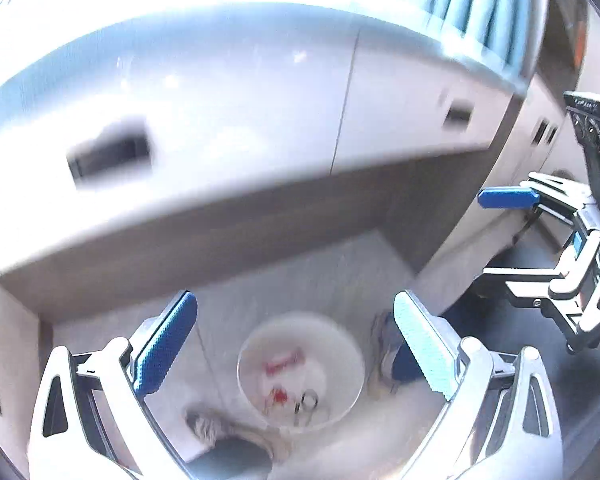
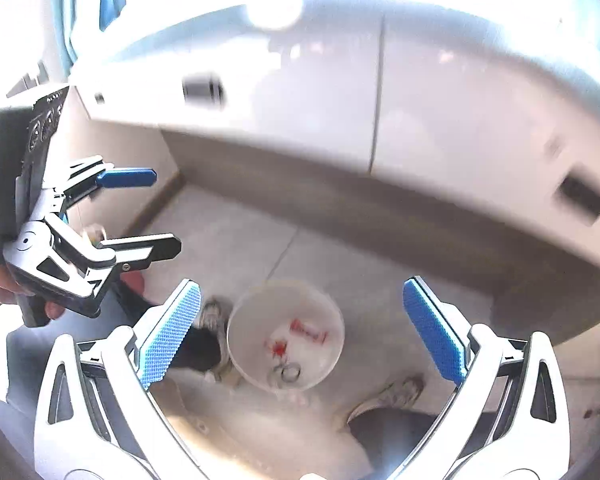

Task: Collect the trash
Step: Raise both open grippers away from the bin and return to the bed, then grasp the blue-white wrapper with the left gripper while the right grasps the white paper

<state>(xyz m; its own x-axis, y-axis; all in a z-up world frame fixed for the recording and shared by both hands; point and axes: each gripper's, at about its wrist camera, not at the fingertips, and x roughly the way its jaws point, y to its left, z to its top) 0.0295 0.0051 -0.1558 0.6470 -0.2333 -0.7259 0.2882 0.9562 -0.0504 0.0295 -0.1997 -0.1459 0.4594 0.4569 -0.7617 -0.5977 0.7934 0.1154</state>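
Observation:
A round white bin (image 1: 300, 368) stands on the floor below both grippers, with red-and-white scraps (image 1: 280, 364) and a ring-shaped piece inside. It also shows in the right wrist view (image 2: 286, 336). My left gripper (image 1: 296, 344) is open and empty, hovering high above the bin; it also shows at the left of the right wrist view (image 2: 166, 212). My right gripper (image 2: 300, 336) is open and empty above the same bin; it shows at the right edge of the left wrist view (image 1: 480, 236). Both views are motion-blurred.
White cabinet fronts (image 1: 240, 120) with dark recessed handles (image 1: 110, 154) overhang a tiled floor (image 2: 236, 232). The person's shoes (image 2: 392, 396) stand beside the bin. A blue curtain (image 1: 480, 4) hangs at the back.

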